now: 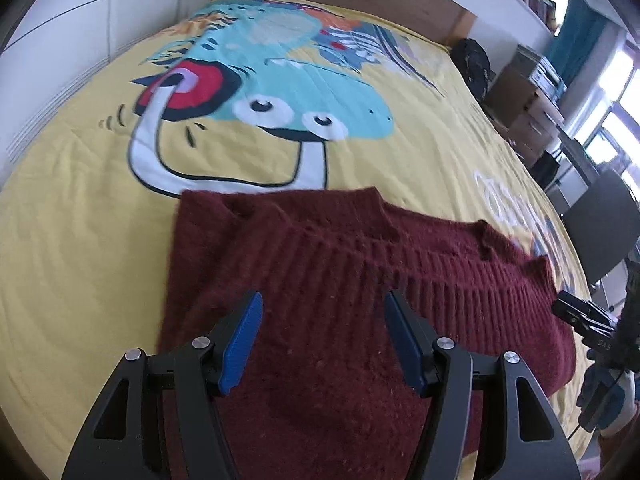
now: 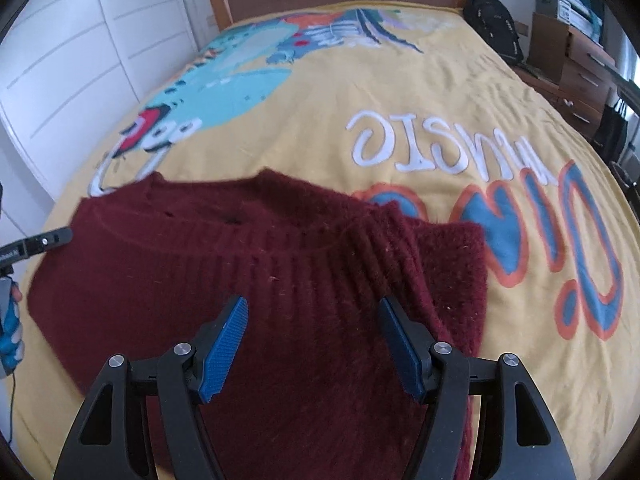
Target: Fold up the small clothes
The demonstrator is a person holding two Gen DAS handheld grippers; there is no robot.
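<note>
One garment, a dark red ribbed knitted sweater point(image 1: 340, 280), is seen spread on the yellow printed bedcover point(image 1: 80, 220) of a wooden-framed bed, near its foot. At least one fold seems already to have been made: a ribbed band runs across the middle of the knit, and the sweater point(image 2: 248, 280) appears doubled over itself, with a second layer showing at its right edge in the right wrist view. The package is judged not yet compact, so a further fold and some smoothing are probably left to be done.

The left gripper point(image 1: 322, 340) is held above the near part of the knit with its blue-padded fingers point(image 1: 242, 344) spread wide and nothing between them. The right gripper point(image 2: 312, 348) is likewise held over the fabric, fingers parted and empty. Whether either set of pads touches the wool cannot be told. No cloth is gripped at this moment.
</note>
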